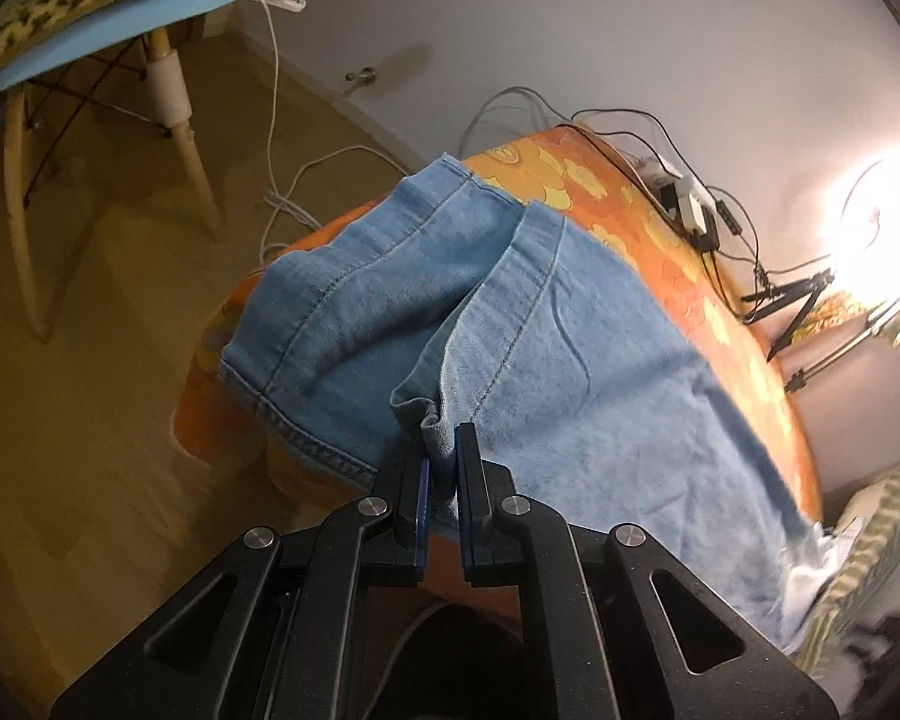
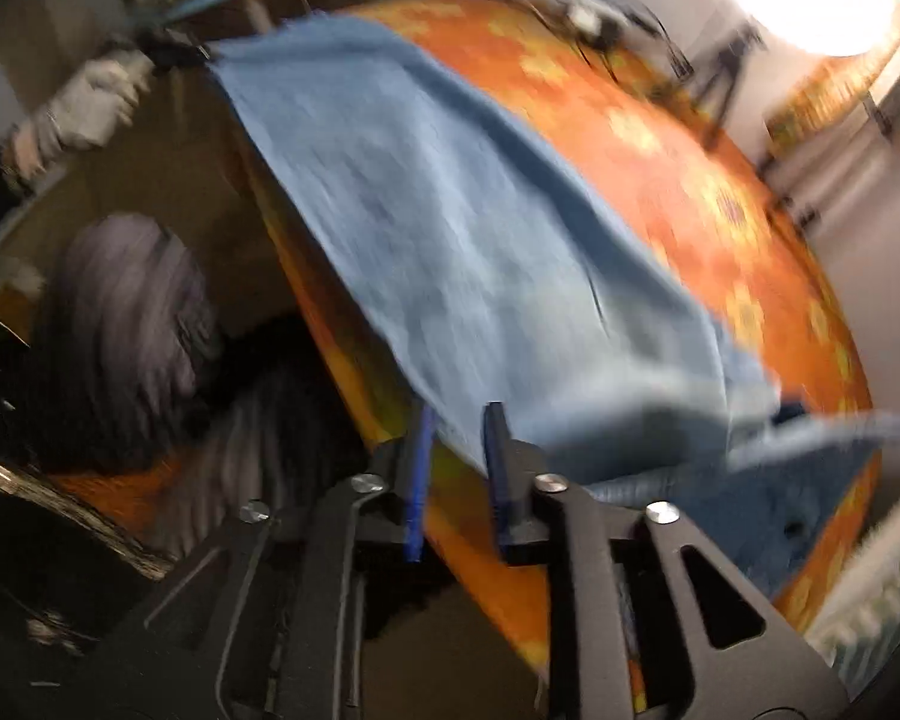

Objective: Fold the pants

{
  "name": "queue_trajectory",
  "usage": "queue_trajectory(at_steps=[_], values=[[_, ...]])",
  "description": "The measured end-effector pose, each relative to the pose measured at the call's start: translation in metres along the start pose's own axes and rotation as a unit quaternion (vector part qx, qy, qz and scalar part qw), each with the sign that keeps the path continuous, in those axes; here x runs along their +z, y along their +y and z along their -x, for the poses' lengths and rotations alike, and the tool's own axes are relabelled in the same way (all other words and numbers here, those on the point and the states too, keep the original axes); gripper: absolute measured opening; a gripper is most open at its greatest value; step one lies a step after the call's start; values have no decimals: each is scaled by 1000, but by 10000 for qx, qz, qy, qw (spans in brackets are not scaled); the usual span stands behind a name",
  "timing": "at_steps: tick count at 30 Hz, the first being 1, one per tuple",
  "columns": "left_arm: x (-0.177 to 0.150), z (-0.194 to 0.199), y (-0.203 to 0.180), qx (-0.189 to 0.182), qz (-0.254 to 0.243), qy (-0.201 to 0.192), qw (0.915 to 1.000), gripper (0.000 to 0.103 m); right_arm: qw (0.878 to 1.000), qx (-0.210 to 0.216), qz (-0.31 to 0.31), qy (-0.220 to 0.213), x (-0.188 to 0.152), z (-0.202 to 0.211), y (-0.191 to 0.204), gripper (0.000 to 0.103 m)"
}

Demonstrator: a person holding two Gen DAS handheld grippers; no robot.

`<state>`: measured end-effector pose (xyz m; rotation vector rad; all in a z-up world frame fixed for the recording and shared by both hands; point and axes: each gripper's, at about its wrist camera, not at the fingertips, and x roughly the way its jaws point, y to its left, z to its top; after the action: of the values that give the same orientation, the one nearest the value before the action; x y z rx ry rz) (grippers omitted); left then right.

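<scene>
Light blue denim pants (image 1: 510, 324) lie across a table with an orange flowered cloth (image 1: 660, 228). Both leg cuffs lie at the table's far left end. My left gripper (image 1: 444, 450) is shut on a bunched edge of the near leg at the table's front edge. In the blurred right wrist view the pants (image 2: 450, 228) stretch along the table (image 2: 660, 138). My right gripper (image 2: 459, 426) sits at the pants' near edge with a gap between its fingers, and the fabric lies just past the tips, not pinched. The left gripper shows far off in the right wrist view (image 2: 174, 54), held by a gloved hand.
A blue chair (image 1: 102, 30) with a leopard cushion stands on the wooden floor to the left. Cables and a white adapter (image 1: 684, 192) lie along the table's far edge. A bright lamp (image 1: 876, 216) and black stands are at the right. A dark bundle (image 2: 132, 324) sits below the table.
</scene>
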<state>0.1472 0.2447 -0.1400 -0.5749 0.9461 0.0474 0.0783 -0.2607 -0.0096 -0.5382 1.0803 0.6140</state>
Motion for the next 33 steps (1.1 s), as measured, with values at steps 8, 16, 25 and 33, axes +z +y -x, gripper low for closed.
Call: queue_trajectory(at_steps=[8, 16, 25, 33], values=[[-2, -6, -13, 427, -571, 33, 9974, 6, 9943, 669, 299, -780, 165, -54, 6, 30], [-3, -10, -36, 901, -1283, 115, 9876, 6, 9848, 1505, 347, -796, 334, -202, 38, 30], [-8, -13, -32, 942, -1248, 214, 9875, 6, 9706, 2334, 406, -417, 403, -297, 57, 43], [-8, -13, -25, 727, -944, 91, 9928, 6, 9688, 2261, 749, -686, 398, -292, 74, 13]])
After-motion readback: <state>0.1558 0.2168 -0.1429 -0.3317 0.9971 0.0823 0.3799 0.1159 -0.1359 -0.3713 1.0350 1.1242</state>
